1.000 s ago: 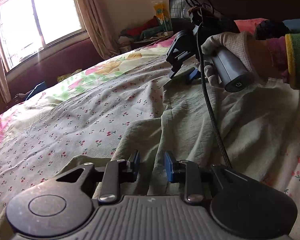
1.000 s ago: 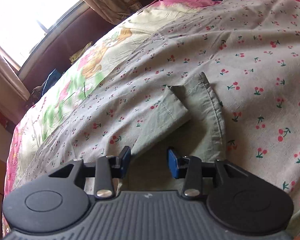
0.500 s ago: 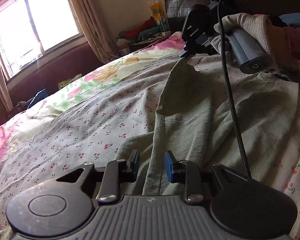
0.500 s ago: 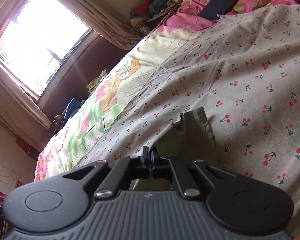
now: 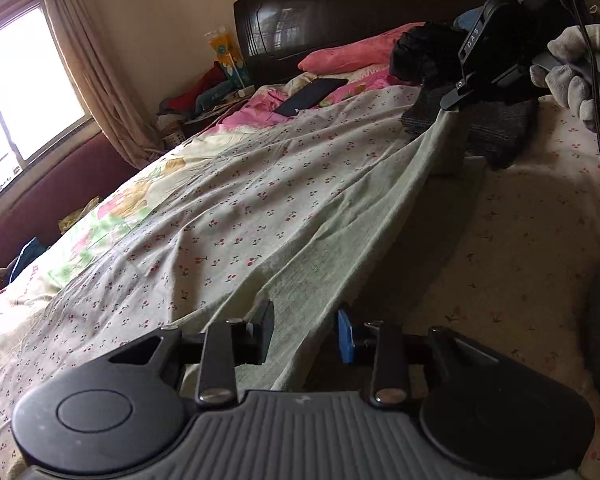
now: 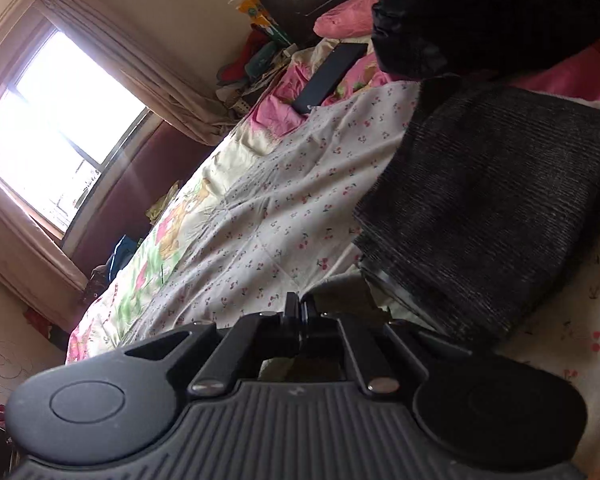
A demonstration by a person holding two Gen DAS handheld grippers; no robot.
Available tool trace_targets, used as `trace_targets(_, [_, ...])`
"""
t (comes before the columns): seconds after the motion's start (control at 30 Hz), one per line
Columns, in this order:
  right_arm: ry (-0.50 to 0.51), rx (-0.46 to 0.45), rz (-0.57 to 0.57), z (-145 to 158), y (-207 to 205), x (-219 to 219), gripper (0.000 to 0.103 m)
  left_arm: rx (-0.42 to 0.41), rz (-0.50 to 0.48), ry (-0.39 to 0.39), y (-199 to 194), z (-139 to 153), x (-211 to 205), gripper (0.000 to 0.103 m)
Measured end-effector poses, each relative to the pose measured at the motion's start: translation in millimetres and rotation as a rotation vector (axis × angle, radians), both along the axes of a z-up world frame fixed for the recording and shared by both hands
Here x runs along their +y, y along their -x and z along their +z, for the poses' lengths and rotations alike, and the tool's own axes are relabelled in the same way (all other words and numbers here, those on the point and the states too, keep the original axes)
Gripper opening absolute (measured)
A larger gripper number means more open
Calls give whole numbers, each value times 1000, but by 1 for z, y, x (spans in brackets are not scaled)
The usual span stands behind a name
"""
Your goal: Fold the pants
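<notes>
**Pants leg stretched between two grippers over the bed**

No containers in view. The pants (image 5: pixel 364 216) are pale green, thin woven cloth, pulled into a long taut band above the cherry-print bedsheet (image 5: pixel 228 216). Right gripper (image 5: pixel 450 105) has its jaws pinched closed on the far end of the cloth; a gloved hand (image 5: pixel 576 72) holds its handle. In the right wrist view only a bit of green fabric shows at the closed tips (image 6: pixel 300 312). Left gripper (image 5: pixel 306 334) is part open and its jaws have just been widening; the near end of the cloth runs between them, against the left finger and clear of the blue right pad (image 5: pixel 345 340). Folded dark grey ribbed knit (image 6: pixel 488 216) lies on the sheet, blocky with square edges. Pink pillow (image 5: pixel 348 56), flat black slab (image 5: pixel 310 96), dark wood headboard (image 5: pixel 340 12).
</notes>
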State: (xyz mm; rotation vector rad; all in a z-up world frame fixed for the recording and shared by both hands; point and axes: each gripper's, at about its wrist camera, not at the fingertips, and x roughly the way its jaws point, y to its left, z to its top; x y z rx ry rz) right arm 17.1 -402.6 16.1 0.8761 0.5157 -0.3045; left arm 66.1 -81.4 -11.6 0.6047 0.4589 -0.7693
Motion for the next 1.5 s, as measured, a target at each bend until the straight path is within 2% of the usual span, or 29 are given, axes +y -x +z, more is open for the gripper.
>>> trace_targets(0.13, [-105,62,-4,-45,0,-11,4,-13,-49,-60,13,-7,-14,47])
trace_targets(0.17, [-145,59,-4,-51,-1,-13,8,-15,-56,-71,18,-8,-18,47])
trace_targets(0.23, [-216,46,-23,-62,-1,-19,8,-5,-58,-76,19,-8,-20,47])
trace_targets(0.33, [-258,3,-27,-66,-7,-26,8,6,-51,-77,16,-8,-22,47])
trace_targets(0.43, [-211,-13,-23,-49,-20,-24,4,2,-40,-68,16,-5,-19,48])
trace_targets(0.6, [-75,-233,92,21,-28,-4,4,-17,-26,-39,15,5,-14,48])
trace_targets(0.63, [-56,-251,105,28,-26,-1,4,-16,-24,-35,15,5,-13,48])
trace_targets(0.73, [3,-184,101,21,-23,3,4,2,-17,-36,14,-1,-11,48])
trace_targets(0.8, [27,-57,62,-5,-17,-4,4,17,-17,-43,15,-6,-11,48])
trace_targets(0.83, [-23,3,37,-24,-14,-10,4,25,-21,-47,16,-8,-10,48])
trace_targets(0.9, [-84,43,9,-45,-5,-16,4,35,-32,-59,20,-13,-8,48])
trace_targets(1.0, [-99,81,-25,-60,2,-22,5,37,-36,-74,20,-17,-9,48])
trace_targets(1.1, [-104,86,-34,-62,0,-26,7,37,-24,-65,18,-16,-10,48])
trace_targets(1.17, [-57,97,-40,-58,-2,-26,7,37,-17,-65,16,-17,-11,48])
trace_targets(1.37, [-15,152,-32,-62,-14,-23,5,78,-9,-100,11,-32,-10,48])
trace_targets(1.5, [44,201,-24,-56,-9,-14,8,87,6,-84,11,-33,-1,50])
